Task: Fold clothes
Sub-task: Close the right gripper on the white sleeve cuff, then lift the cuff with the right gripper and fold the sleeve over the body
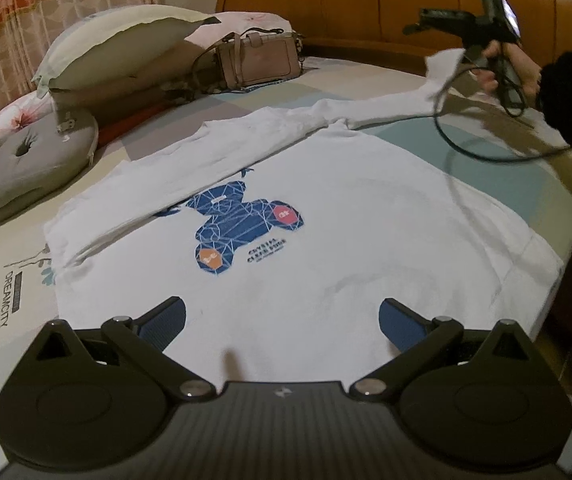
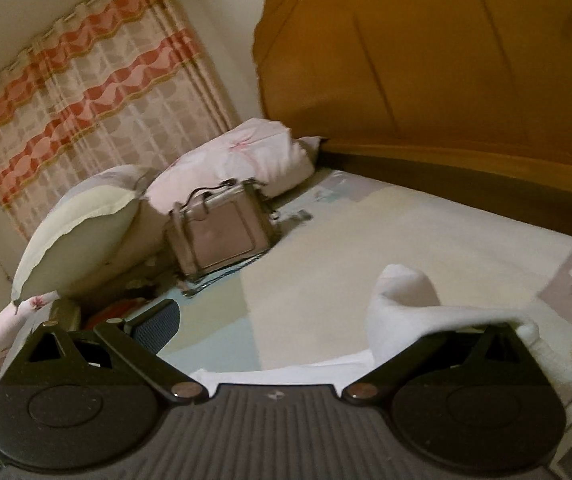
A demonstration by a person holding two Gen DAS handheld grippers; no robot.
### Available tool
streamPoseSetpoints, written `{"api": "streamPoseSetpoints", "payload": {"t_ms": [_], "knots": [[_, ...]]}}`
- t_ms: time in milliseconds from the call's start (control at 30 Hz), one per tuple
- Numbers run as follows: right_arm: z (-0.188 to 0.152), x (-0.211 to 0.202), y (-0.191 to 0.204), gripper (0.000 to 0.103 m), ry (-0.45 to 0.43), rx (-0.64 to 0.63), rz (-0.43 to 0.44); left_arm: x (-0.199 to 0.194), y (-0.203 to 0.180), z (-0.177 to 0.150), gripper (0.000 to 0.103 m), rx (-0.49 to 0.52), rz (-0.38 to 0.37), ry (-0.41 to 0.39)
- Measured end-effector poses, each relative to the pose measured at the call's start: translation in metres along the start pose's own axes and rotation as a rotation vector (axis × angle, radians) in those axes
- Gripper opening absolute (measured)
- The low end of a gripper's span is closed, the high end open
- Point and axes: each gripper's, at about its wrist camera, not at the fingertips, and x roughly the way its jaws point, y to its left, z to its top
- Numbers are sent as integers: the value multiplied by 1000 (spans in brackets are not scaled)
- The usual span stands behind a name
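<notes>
White sweatshirt (image 1: 326, 216): flat on bed (image 1: 386, 76), one sleeve (image 2: 402, 300) folded, other draped over my right gripper (image 2: 286, 320) at two o'clock; left gripper (image 1: 282, 316) released, right likewise spread.

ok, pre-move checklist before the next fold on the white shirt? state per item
1. White shirt spread flat on the bed, print up: ok.
2. Far sleeve lifted off the bed toward the right gripper: ok.
3. Right gripper actually pinching the sleeve: not ok; jaws stand apart, cloth only drapes over one finger.
4. Left gripper open and empty above the hem: ok.
5. Handbag and pillows apart from the shirt: ok.
6. Cable off the shirt: cannot tell.
</notes>
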Motion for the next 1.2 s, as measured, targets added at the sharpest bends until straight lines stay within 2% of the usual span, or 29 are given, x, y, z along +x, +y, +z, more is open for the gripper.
{"api": "streamPoseSetpoints", "payload": {"t_ms": [267, 400, 533, 800, 1200], "knots": [[-3, 16, 67, 103, 65, -103, 2, -9, 25, -6, 102, 22, -99, 26], [-6, 24, 98, 103, 86, -134, 2, -15, 34, -7, 102, 32, -121, 28], [-13, 36, 124, 103, 105, -159, 0, -18, 39, -10, 102, 50, -208, 40], [-30, 63, 173, 103, 137, -194, 13, -32, 42, -10, 102, 100, -230, 27], [-67, 97, 250, 103, 189, -274, 132, -42, 44, -19, 102, 93, -242, 61]]}}
